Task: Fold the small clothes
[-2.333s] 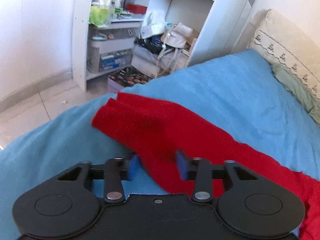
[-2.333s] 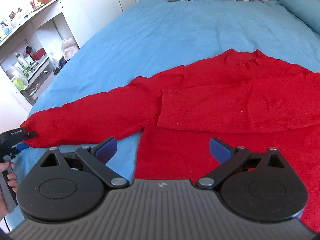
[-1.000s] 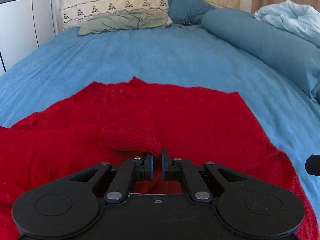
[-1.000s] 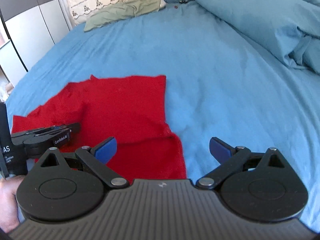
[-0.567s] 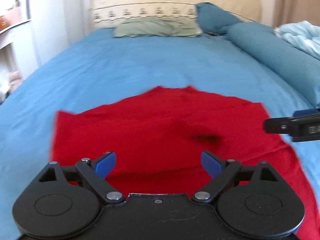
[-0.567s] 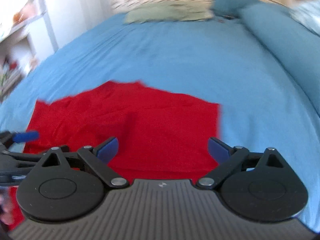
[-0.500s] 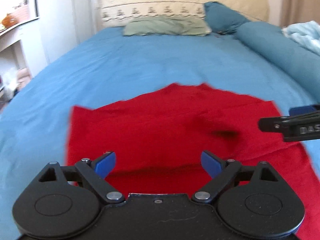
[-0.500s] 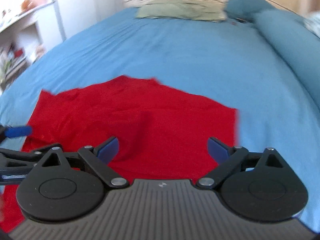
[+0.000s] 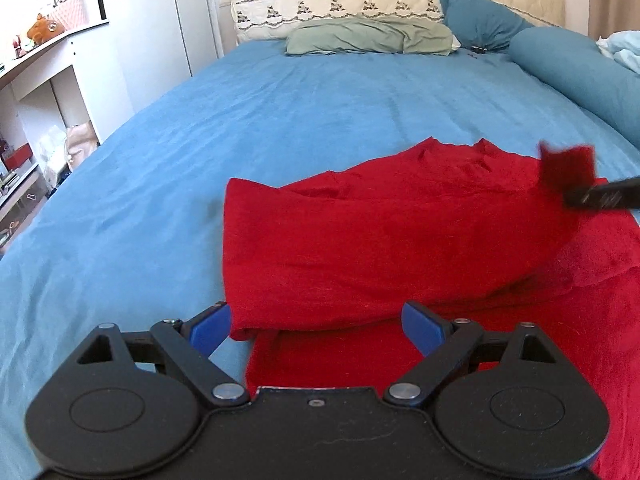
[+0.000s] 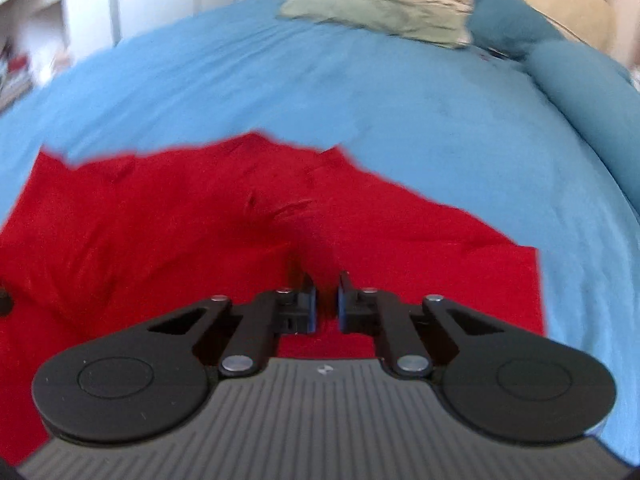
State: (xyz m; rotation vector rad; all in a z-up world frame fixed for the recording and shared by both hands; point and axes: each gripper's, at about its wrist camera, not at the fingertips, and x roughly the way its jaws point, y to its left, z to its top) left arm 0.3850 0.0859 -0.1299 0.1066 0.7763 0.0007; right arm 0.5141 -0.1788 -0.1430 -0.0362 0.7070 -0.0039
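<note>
A red knit sweater (image 9: 380, 236) lies on the blue bedsheet (image 9: 280, 120), its left sleeve folded across the body. My left gripper (image 9: 316, 326) is open and empty, just above the sweater's near left edge. My right gripper (image 10: 325, 306) is shut on a fold of the sweater (image 10: 200, 220) and lifts a red cuff, which shows at the right of the left wrist view (image 9: 568, 170). The right wrist view is blurred by motion.
Pillows (image 9: 368, 34) and a teal bolster (image 9: 580, 76) lie at the head and right side of the bed. A white desk with shelves (image 9: 48, 92) stands to the left of the bed.
My right gripper has gone from open to shut on the sweater's cloth and lifted it. My left gripper stays open and has drifted left toward the sweater's folded edge.
</note>
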